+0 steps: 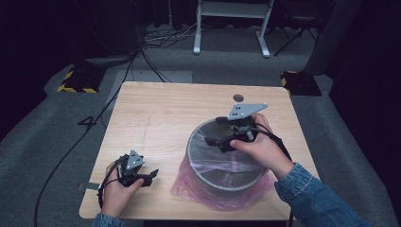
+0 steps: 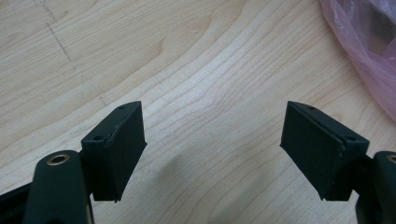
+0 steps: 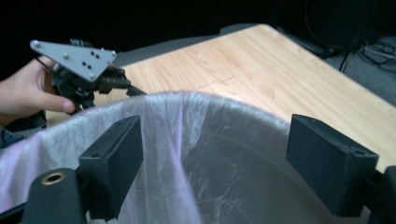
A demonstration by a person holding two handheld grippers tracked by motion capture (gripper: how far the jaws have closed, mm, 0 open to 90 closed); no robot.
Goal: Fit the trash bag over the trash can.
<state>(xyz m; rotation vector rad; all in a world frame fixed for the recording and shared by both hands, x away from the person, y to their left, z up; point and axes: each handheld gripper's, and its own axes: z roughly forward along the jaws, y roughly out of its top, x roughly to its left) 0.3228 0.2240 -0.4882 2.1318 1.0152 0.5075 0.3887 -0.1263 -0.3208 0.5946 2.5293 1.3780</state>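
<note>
Two grippers are at work over a light wooden table (image 1: 156, 118). The table surface carries a small dark round mark (image 1: 238, 98) near its far edge; beyond the table lie cables on grey carpet and a white frame (image 1: 231, 23) on the floor. Nothing stands between the left gripper and the bin.

A round grey bin (image 1: 227, 182) sits on the near right part of the table, lined with a thin pink plastic bag (image 1: 189, 182) whose loose edge spills over the rim and onto the wood at the bin's near-left side. In the right gripper view the bag's film drapes over the rim and down the inner wall; no contents are discernible inside.

The right gripper (image 1: 218, 140) hangs over the bin's mouth, just inside the far rim, jaws spread wide and gripping nothing. The left gripper (image 1: 150, 177) rests low at the near left of the table, just beside the bag's edge but apart from it, jaws likewise wide apart and empty, with bare wood between them
</note>
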